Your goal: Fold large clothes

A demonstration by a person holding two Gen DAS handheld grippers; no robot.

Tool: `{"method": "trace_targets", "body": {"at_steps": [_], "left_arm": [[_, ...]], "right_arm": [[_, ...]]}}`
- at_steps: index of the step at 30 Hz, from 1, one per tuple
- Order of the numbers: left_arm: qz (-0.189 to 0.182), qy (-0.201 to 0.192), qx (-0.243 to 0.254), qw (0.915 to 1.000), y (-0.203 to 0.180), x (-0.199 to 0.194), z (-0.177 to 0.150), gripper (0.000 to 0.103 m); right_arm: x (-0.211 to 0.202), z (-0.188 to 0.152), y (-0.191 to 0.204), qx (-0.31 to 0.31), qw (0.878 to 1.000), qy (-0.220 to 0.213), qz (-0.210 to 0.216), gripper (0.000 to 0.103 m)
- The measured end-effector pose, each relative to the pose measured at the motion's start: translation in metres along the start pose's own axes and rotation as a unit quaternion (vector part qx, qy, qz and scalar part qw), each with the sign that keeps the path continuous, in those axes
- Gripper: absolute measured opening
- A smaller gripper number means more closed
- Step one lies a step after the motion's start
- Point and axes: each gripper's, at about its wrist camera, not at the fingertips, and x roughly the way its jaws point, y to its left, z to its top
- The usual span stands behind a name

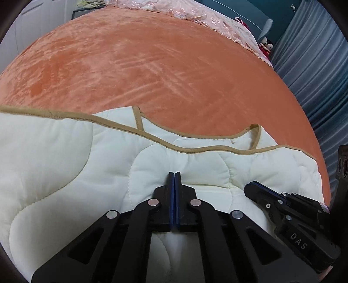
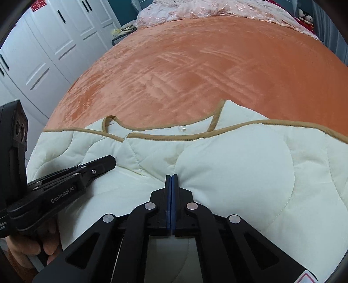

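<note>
Jaws on your left gripper (image 1: 174,174) are pressing together at the tips, blue pads flush, and no cloth is showing between them; they are sitting on or just over the quilt (image 1: 65,174), and I cannot tell which. Your right gripper (image 2: 171,176) is doing the same: pads meeting, nothing visibly pinched, tips at a puffy panel. So you are likely carrying no fabric in either tool, and any lift from here is risking coming up empty.

The quilt, a cream padded piece with tan trim (image 2: 163,136), is lying at the near edge of the bed (image 2: 195,65), already doubled, with a second layer peeking out past the top edge. That stacking is the main hazard: if you are biting only the top layer, the lower one is staying behind and the fold is skewing. Thick padding is also prone to squeezing out of a shallow pinch.

The two tools are working close together. In the right view the left one (image 2: 104,163) is lying just beside the right one's path, so crossing or swinging inward is inviting a knock.

Farther off, the plush orange cover is looking grippy; dragging the quilt is bunching it. Pink bedding (image 1: 195,10) at the far end is well apart.
</note>
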Motion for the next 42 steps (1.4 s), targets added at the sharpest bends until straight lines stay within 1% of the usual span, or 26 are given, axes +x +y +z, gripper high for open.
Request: {"method": "trace_targets", "body": {"at_steps": [3,8,12,15,20,21,22,23,24,25,26,27,28,30,32,35,38,40,41,42], "left_arm": [[-0.001,-0.012,0.003,0.9999,0.003,0.005,-0.004,0.000],[0.015,-0.028,0.018,0.9993,-0.002,0.013,-0.007,0.000],[0.011,-0.038,0.016,0.9991,0.000,0.017,-0.007,0.000],[0.015,-0.044,0.020,0.9987,0.000,0.020,-0.007,0.000],[0.019,-0.045,0.020,0.9986,-0.002,0.019,-0.005,0.000],[0.017,-0.044,0.019,0.9987,-0.002,0.017,-0.004,0.000],[0.014,-0.040,0.014,0.9990,-0.001,0.013,-0.002,0.000],[0.012,-0.037,0.003,0.9992,0.002,0.006,0.001,0.000],[0.018,-0.041,-0.011,0.9989,0.005,-0.006,0.004,0.000],[0.027,-0.054,-0.022,0.9980,0.008,-0.021,0.004,0.000],[0.035,-0.070,-0.027,0.9966,0.011,-0.037,0.003,0.000],[0.036,-0.085,-0.027,0.9953,0.014,-0.057,0.001,0.000],[0.033,-0.095,-0.027,0.9946,0.016,-0.073,-0.002,0.000],[0.018,-0.102,-0.025,0.9943,0.017,-0.101,-0.016,0.000],[-0.007,-0.093,-0.019,0.9955,0.012,-0.117,-0.033,0.000],[-0.032,-0.073,0.000,0.9968,-0.005,-0.126,-0.065,0.000],[-0.039,-0.046,0.017,0.9980,-0.021,-0.116,-0.092,0.001],[-0.032,-0.023,0.007,0.9992,-0.023,-0.103,-0.105,0.001],[-0.032,-0.018,-0.003,0.9993,-0.020,-0.097,-0.109,0.001],[-0.031,-0.018,-0.011,0.9993,-0.016,-0.092,-0.111,0.001]], "right_arm": [[0.009,-0.001,-0.004,0.006,1.000,-0.007,-0.001,0.000],[0.019,-0.003,-0.001,-0.002,0.999,-0.026,-0.019,0.000],[0.024,-0.001,-0.005,0.008,0.999,-0.032,-0.011,0.000],[0.026,-0.002,-0.004,0.006,0.999,-0.044,-0.013,0.000],[0.025,0.001,-0.007,0.015,0.998,-0.053,-0.006,0.000],[0.021,0.002,-0.009,0.020,0.998,-0.058,-0.006,0.000],[0.013,0.002,-0.010,0.025,0.997,-0.066,-0.017,0.000],[0.000,0.002,-0.011,0.036,0.995,-0.085,-0.044,0.000],[-0.018,0.001,-0.013,0.047,0.991,-0.110,-0.065,0.002],[-0.040,-0.003,-0.015,0.059,0.985,-0.143,-0.073,0.012],[-0.060,-0.008,-0.017,0.063,0.981,-0.169,-0.073,0.015],[-0.079,-0.014,-0.018,0.061,0.979,-0.181,-0.066,0.015],[-0.091,-0.019,-0.018,0.057,0.981,-0.180,-0.056,0.015],[-0.105,-0.034,-0.015,0.047,0.987,-0.155,-0.022,0.015],[-0.109,-0.051,-0.007,0.039,0.991,-0.128,0.020,0.015],[-0.107,-0.080,0.012,0.027,0.994,-0.094,0.054,0.015],[-0.094,-0.101,0.029,0.016,0.996,-0.064,0.053,0.015],[-0.082,-0.111,0.036,0.008,0.999,-0.042,0.035,0.015],[-0.079,-0.113,0.037,0.002,0.999,-0.038,0.024,0.014],[-0.075,-0.116,0.038,-0.004,0.999,-0.037,0.011,0.008]]}}
